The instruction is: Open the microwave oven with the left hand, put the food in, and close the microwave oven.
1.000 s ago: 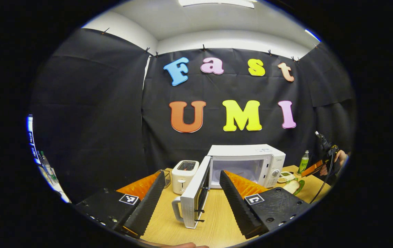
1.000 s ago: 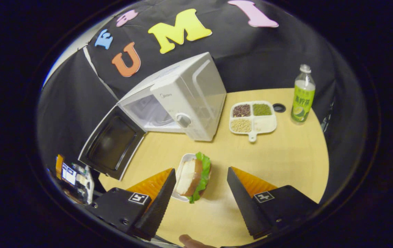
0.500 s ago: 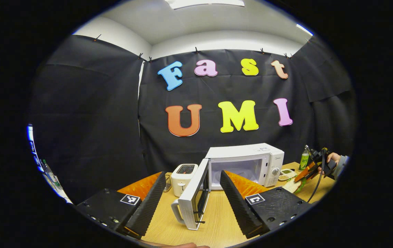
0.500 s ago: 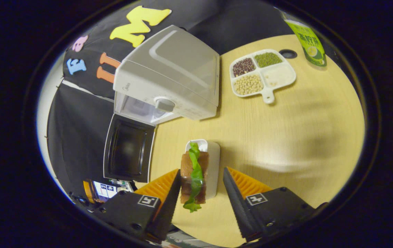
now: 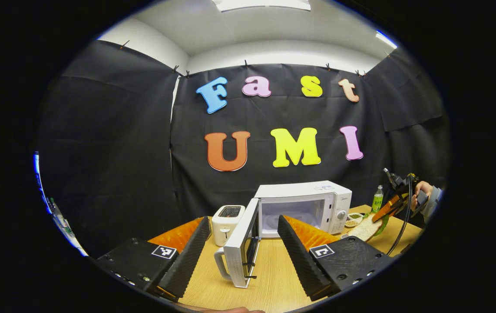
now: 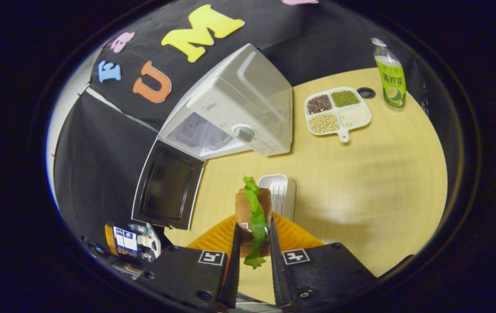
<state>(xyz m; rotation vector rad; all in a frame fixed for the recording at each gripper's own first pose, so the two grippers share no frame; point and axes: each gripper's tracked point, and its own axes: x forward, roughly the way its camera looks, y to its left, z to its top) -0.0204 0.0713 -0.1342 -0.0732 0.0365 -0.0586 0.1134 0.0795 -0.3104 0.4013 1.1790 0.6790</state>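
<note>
The white microwave [image 5: 304,202] [image 6: 239,117] stands on the wooden table with its door [image 5: 241,248] [image 6: 167,184] swung wide open and its cavity bare. My left gripper [image 5: 243,219] hangs open in front of the door, touching nothing. My right gripper [image 6: 253,230] is shut on a sandwich [image 6: 252,208] of bread and green lettuce, held just above a small white tray [image 6: 280,193]. In the left gripper view, the right gripper [image 5: 393,204] and the sandwich [image 5: 367,228] sit at the far right, held by a person's hand [image 5: 424,193].
A white toaster [image 5: 226,217] stands left of the microwave. Right of the microwave lie a divided dish of beans [image 6: 337,113] and a green bottle [image 6: 389,74] [image 5: 377,200]. Bare table [image 6: 361,187] stretches in front of the microwave.
My right gripper has shut on the sandwich and lifted it off the small white tray. My left gripper stays open and has barely moved.
</note>
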